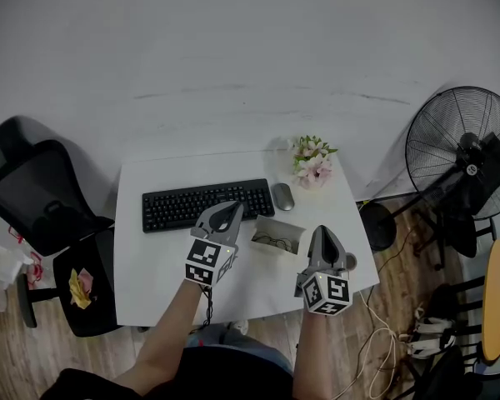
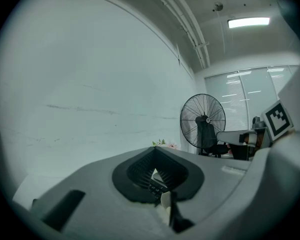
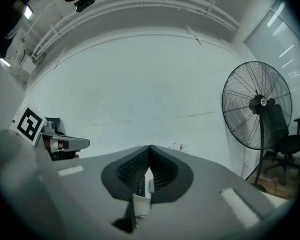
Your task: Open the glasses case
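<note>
White desk (image 1: 150, 294): glasses case (image 1: 277, 234) just right of the keyboard (image 1: 207, 204), seemingly open already. Left claw (image 1: 231, 207) at the keyboard's near edge, right claw (image 1: 322, 231) further right, both pinched closed and empty. A stray nudge could shove the case.

Grey glasses case (image 1: 277, 234) open, upright on white table (image 1: 150, 290).

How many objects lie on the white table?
4: keyboard back left, mouse beside it, flowers back right, glasses case in the middle. The left gripper and right gripper may hide more.

Black keyboard (image 1: 207, 204), white table (image 1: 150, 265), pink flowers (image 1: 314, 170), grey glasses case (image 1: 277, 234).
</note>
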A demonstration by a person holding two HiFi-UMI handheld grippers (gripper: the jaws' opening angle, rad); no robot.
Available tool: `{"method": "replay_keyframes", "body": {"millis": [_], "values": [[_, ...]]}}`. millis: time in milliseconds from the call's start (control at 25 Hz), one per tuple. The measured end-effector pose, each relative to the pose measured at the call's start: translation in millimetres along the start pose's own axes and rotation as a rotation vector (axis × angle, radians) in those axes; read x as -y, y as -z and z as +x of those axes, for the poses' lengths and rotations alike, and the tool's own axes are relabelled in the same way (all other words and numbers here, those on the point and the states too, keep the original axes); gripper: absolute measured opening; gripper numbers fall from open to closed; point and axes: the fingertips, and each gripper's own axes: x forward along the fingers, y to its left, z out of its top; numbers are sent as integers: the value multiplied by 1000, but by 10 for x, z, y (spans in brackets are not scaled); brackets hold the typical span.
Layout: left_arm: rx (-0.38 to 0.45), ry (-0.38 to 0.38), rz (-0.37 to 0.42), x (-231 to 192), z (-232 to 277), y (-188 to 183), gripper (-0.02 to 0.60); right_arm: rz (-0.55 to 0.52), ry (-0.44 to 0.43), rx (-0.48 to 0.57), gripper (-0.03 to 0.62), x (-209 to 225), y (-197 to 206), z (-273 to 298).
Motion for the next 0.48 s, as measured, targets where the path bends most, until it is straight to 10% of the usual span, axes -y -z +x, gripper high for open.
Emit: {"method": "replay_keyframes", "body": {"millis": [480], "values": [[-8,0,-8,-26,26,33,8,-4,-18,-14,6,-31,27,34]]}}
